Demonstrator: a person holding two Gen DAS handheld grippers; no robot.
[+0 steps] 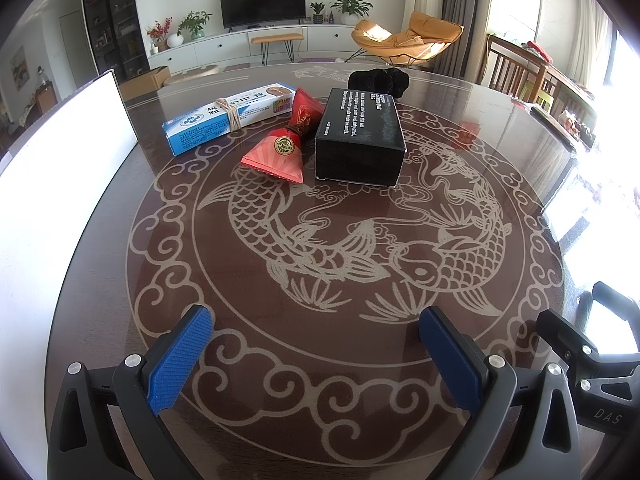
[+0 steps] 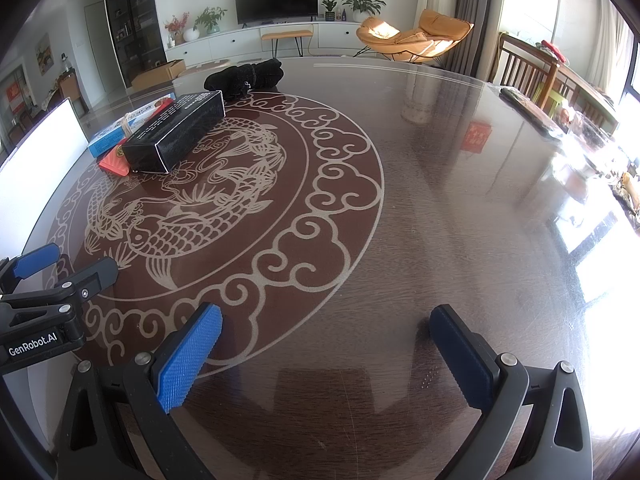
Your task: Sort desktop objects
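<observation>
On the far side of the round table lie a black box [image 1: 360,136] [image 2: 176,136] with white lettering, a red pouch [image 1: 282,140] [image 2: 114,164] tied at the middle with a gold seal, and a blue-and-white carton [image 1: 228,114] [image 2: 108,136] bound with rubber bands. A black cloth bundle [image 1: 378,80] [image 2: 246,74] sits behind them. My left gripper [image 1: 316,356] hovers open over the near table, well short of the objects. My right gripper [image 2: 326,354] is open too, further right, with nothing between its blue pads.
A white bin [image 1: 60,184] [image 2: 36,160] stands at the table's left edge. The dark glass table [image 2: 440,184] carries a fish pattern. Wooden chairs [image 1: 516,68] and a cluttered side table stand at the right. The right gripper's body [image 1: 584,356] shows beside my left one.
</observation>
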